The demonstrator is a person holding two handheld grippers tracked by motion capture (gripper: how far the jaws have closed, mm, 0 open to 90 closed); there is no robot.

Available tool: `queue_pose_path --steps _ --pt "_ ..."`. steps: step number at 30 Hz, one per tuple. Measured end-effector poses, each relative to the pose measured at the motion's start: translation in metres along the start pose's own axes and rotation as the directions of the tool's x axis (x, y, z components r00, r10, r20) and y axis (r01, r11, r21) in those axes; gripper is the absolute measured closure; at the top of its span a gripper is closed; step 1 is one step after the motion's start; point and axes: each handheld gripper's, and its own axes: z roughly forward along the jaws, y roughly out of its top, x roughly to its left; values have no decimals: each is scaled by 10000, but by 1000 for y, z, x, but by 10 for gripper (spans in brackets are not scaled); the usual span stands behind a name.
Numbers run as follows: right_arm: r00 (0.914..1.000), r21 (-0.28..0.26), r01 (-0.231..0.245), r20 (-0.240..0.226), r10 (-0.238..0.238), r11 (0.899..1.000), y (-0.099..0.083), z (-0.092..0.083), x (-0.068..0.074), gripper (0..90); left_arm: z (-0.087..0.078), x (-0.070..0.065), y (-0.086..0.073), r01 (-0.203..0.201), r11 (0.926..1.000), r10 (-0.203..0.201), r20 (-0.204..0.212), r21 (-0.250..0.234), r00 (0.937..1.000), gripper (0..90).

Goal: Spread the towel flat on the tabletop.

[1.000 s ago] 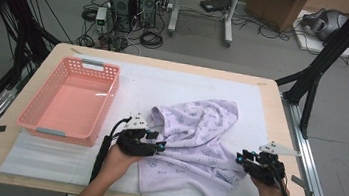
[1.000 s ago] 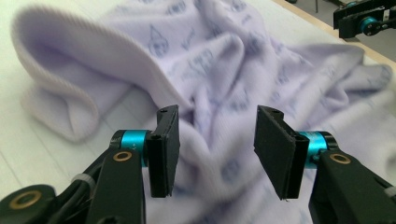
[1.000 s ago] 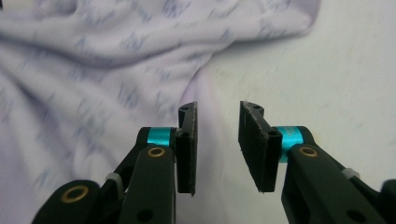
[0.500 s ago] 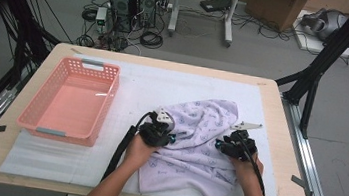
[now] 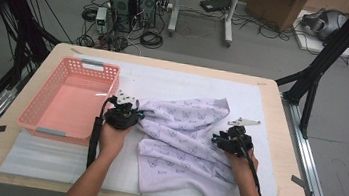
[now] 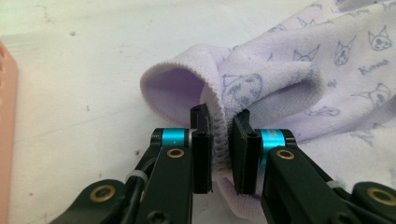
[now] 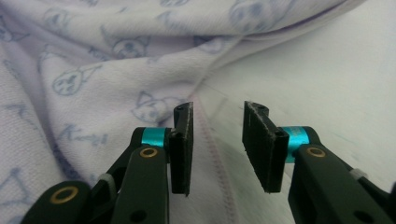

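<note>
Left claw (image 6: 219,140) pinches one towel's (image 6: 299,84) hem; right claw (image 7: 217,140) spread over it.

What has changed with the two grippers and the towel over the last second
The left gripper closed on the towel's stitched left edge, then pulled back toward the basket. The right gripper came inward over the towel's right hem; its jaws narrowed slightly but remain open, the hem between them unpinched. The towel's left corner shifted; basket and table stayed put.
</note>
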Motion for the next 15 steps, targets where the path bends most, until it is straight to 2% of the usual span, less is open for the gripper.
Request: queue_pose_path --steps 2,3,4,5,7,9,11,13,15 --pt "9996 124 221 -195 -219 9997 5 8 6 625 1 -1 -2 -137 9999 137 -6 14 9999 797" --pt "9990 251 354 -288 -347 9991 7 12 10 608 1 -1 -3 -69 9999 69 15 -74 10000 797" --pt "9983 262 553 -211 -548 9981 10 16 15 610 1 0 -3 -53 10000 53 51 -80 10000 797" --pt "9977 241 670 -149 -667 9975 12 17 18 654 2 0 -5 16 9999 -15 72 -103 10000 797" --pt "9927 376 1195 -177 -1189 9921 16 19 24 850 2 1 -5 41 9999 -40 121 -108 9999 796" --pt "9853 554 1694 102 -1703 9840 18 19 27 864 1 2 -6 72 9999 -69 156 -139 9999 795" --pt "9848 705 1645 446 -1679 9839 20 18 23 869 1 2 -5 143 9997 -137 242 -214 9996 795" --pt "9856 653 1302 1005 -1363 9893 19 14 11 871 1 2 -6 162 9995 -151 414 -282 9990 794" --pt "9857 428 792 1460 -846 9959 19 8 -4 871 3 2 -6 152 9993 -135 524 -334 9985 795"
